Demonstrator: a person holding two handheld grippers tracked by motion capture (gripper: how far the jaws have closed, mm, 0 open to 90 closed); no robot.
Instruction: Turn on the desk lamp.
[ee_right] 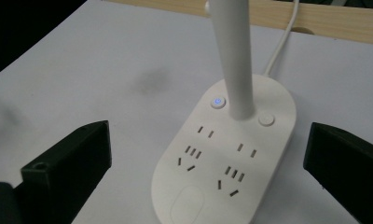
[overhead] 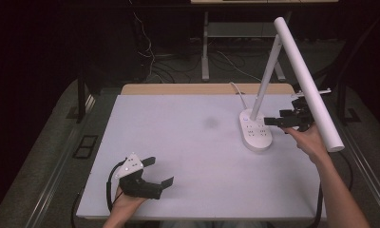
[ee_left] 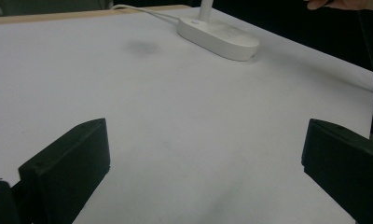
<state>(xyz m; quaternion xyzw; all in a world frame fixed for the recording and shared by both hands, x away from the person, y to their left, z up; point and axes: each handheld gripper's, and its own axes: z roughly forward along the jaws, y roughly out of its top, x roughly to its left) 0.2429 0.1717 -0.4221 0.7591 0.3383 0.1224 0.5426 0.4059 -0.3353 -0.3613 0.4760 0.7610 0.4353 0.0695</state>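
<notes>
A white desk lamp stands at the right of the table. Its oval base [overhead: 255, 133] carries several socket outlets, a blue-lit button [ee_right: 217, 102] and a plain round button [ee_right: 266, 119]. The stem [ee_right: 233, 56] rises from the base to a long white tube head [overhead: 308, 83]. My right gripper [overhead: 285, 115] hovers just right of the base, open; in the right gripper view its jaws [ee_right: 210, 156] stand wide on either side of the base, touching nothing. My left gripper [overhead: 159, 172] is open and empty over bare table at the front left, its own view [ee_left: 205, 177] looking towards the base [ee_left: 219, 35].
The white table top [overhead: 188, 142] has a faint grey smudge [overhead: 211, 122] near its middle and a wooden strip [overhead: 202, 89] along the far edge. The lamp's white cable [ee_right: 282, 42] runs off the back. The lamp head overhangs my right hand. Dark floor and table legs lie beyond.
</notes>
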